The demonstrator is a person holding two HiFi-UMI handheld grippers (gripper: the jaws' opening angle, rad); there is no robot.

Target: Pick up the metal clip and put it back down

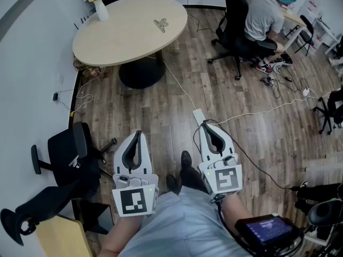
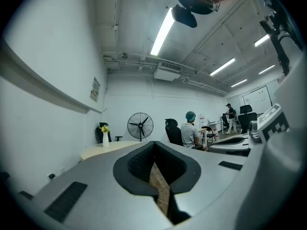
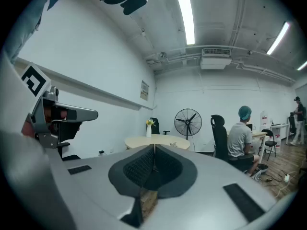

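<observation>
The metal clip (image 1: 161, 24) lies on the round beige table (image 1: 123, 36) at the far side of the room, and shows small on the tabletop (image 3: 173, 144) in the right gripper view. Both grippers are held close to the person's body, well short of the table, over the wooden floor. My left gripper (image 1: 138, 133) points toward the table with its jaws together and nothing between them (image 2: 154, 142). Beside it, my right gripper (image 1: 206, 123) is likewise shut and holds nothing (image 3: 154, 145).
A white vase with flowers (image 1: 99, 4) stands at the table's far left edge. A black office chair (image 1: 69, 159) stands to the left. A seated person (image 1: 265, 15) works at a desk at the back right. A white cable (image 1: 182, 87) runs across the floor.
</observation>
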